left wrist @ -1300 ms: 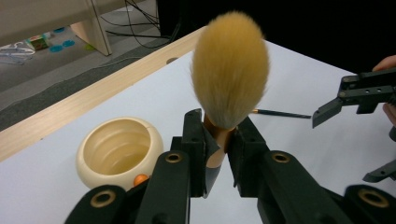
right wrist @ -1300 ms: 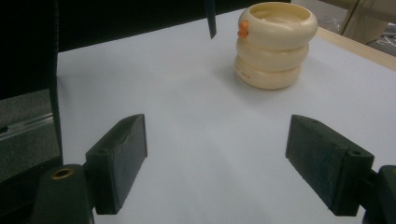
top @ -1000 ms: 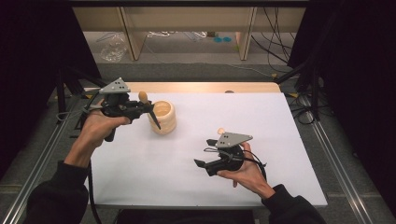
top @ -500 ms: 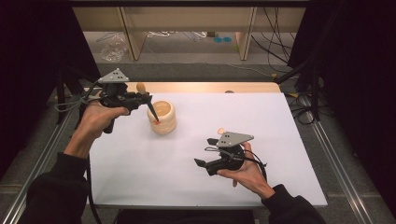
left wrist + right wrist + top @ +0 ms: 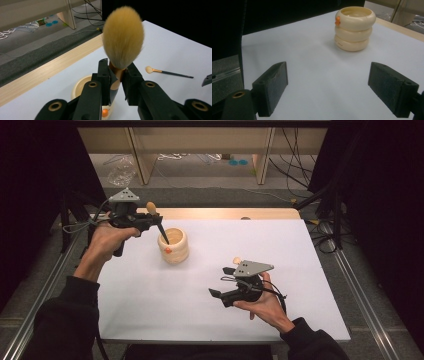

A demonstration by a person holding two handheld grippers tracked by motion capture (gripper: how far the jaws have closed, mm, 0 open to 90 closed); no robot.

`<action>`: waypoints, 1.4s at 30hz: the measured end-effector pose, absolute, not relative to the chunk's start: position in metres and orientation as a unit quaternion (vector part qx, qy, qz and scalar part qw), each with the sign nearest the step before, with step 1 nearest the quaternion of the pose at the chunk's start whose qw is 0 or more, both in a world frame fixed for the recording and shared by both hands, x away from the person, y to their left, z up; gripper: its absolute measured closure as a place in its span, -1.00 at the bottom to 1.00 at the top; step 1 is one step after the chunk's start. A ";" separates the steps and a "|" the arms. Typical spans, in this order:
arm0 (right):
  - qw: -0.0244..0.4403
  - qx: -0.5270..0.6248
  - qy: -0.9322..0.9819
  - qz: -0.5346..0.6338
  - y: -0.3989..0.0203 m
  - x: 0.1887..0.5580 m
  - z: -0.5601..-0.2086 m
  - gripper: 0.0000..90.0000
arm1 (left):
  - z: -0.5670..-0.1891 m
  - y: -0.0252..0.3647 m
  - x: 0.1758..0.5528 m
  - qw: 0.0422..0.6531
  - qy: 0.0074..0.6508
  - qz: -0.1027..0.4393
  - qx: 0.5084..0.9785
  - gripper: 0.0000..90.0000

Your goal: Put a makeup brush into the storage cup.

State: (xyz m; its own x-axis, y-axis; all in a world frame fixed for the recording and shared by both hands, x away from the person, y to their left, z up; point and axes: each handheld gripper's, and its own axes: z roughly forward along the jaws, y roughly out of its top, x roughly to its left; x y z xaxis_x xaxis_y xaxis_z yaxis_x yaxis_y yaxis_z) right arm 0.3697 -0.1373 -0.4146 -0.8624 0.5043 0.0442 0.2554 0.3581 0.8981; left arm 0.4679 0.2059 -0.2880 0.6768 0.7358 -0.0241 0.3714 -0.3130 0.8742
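Left hand-held gripper [image 5: 117, 75] clamping brush [image 5: 123, 41], handle tip over cup [image 5: 173, 245]

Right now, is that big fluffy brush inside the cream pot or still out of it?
Partly in. The brush, gripped by the left gripper, slants with its dark handle tip inside the pot and its bristles above the rim.

Fluffy tan brush [image 5: 123, 37] bristles-up, dark handle tip inside cream ringed cup [image 5: 175, 245].
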 end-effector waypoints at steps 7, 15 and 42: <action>0.123 0.234 0.812 0.520 -0.137 0.370 -0.415 -0.61 | -0.285 0.202 0.481 0.452 0.356 0.205 0.792 0.73; 0.118 0.233 0.817 0.514 -0.138 0.370 -0.415 -0.61 | -0.293 0.200 0.495 0.440 0.371 0.211 0.790 0.73; 0.118 0.232 0.816 0.515 -0.139 0.371 -0.414 -0.61 | -0.324 0.188 0.515 0.425 0.388 0.207 0.791 0.73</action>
State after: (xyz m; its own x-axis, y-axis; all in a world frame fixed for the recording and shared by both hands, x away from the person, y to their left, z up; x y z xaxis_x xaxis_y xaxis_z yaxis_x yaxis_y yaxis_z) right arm 0.3708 -0.1393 -0.4143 -0.8642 0.5009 0.0471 0.2581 0.3610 0.8961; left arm 0.5145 0.1876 -0.3242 0.6125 0.7904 -0.0023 0.4383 -0.3373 0.8332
